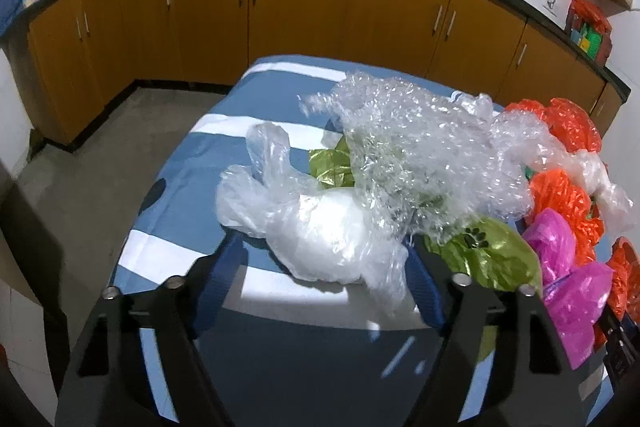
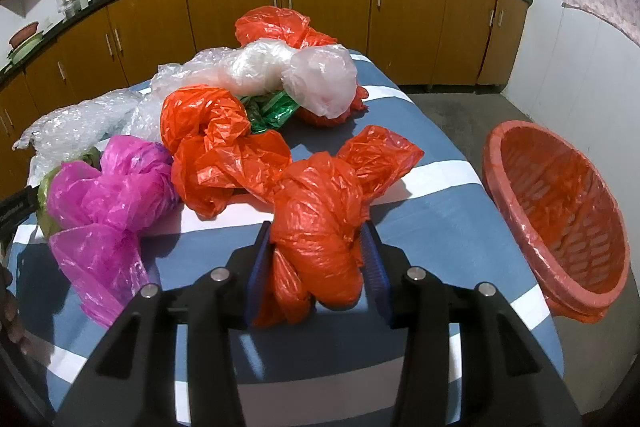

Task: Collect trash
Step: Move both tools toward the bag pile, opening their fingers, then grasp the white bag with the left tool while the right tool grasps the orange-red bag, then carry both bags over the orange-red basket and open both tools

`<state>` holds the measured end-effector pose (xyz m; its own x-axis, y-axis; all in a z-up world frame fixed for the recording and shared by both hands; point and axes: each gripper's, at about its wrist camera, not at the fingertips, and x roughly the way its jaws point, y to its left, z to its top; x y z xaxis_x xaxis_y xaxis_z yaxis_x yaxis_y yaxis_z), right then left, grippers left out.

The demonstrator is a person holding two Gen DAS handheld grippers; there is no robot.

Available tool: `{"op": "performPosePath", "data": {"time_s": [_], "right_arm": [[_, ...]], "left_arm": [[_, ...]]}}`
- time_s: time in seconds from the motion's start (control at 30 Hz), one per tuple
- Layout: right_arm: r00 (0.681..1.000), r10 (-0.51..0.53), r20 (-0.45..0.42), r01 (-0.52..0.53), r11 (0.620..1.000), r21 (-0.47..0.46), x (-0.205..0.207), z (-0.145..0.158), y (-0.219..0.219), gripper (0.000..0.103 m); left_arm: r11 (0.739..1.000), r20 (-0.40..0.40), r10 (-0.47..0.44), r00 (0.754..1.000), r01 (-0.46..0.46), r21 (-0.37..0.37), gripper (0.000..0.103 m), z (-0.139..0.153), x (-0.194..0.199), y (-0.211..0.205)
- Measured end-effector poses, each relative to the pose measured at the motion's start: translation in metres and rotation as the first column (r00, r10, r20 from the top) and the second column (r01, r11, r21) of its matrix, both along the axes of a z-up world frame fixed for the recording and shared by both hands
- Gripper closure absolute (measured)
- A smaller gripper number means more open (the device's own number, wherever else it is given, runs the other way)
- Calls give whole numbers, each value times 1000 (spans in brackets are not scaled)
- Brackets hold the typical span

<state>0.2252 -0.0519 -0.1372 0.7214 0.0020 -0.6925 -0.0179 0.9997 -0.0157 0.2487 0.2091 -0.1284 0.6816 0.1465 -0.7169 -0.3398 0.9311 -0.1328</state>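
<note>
Blue-padded right gripper (image 2: 316, 267) clamps a knotted orange plastic bag (image 2: 320, 239) on the striped table (image 2: 440, 219) — the orange slatted basket (image 2: 560, 211) waits alongside. Left gripper (image 1: 320, 267) straddles a clear plastic bag (image 1: 320, 235), whether gripping it unclear — slippery film could slide free.

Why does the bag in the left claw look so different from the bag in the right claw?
The clear bag is see-through and whitish; the orange bag is bright and hides what is behind it. The clear bag lies loose and spread out; the orange bag is scrunched into a tight, knotted lump. Both are crinkly plastic lying on the striped cloth between claw fingers.
</note>
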Motion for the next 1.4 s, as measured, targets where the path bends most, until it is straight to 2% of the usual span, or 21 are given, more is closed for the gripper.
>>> {"op": "performPosePath", "data": {"time_s": [0.07, 0.13, 0.27, 0.67, 0.87, 1.17, 1.4], "right_arm": [[1000, 4, 1, -4, 1000, -2, -1, 0, 0, 61], [1000, 9, 3, -9, 1000, -1, -2, 0, -1, 63], [1000, 13, 1, -13, 1000, 6, -4, 2, -3, 66], [1000, -2, -1, 2, 1000, 30, -22, 7, -22, 67], [999, 0, 41, -1, 999, 45, -39, 20, -36, 67], [990, -29, 135, 26, 999, 21, -60, 52, -68, 67], [980, -108, 168, 108, 994, 4, -69, 63, -115, 67]], "left_arm": [[999, -5, -18, 1000, 18, -33, 48, -2, 2, 3], [998, 5, -29, 1000, 29, -50, 53, -2, -2, 4], [998, 16, -56, 998, 56, -23, 60, 2, -10, 2], [992, 79, -122, 989, 118, 55, 63, 25, -65, -9], [982, 132, -182, 974, 174, 71, 63, 47, -92, -29], [950, 231, -313, 921, 304, 76, 63, 89, -102, -81], [895, 251, -446, 859, 438, 90, 63, 102, -87, -144]]}}
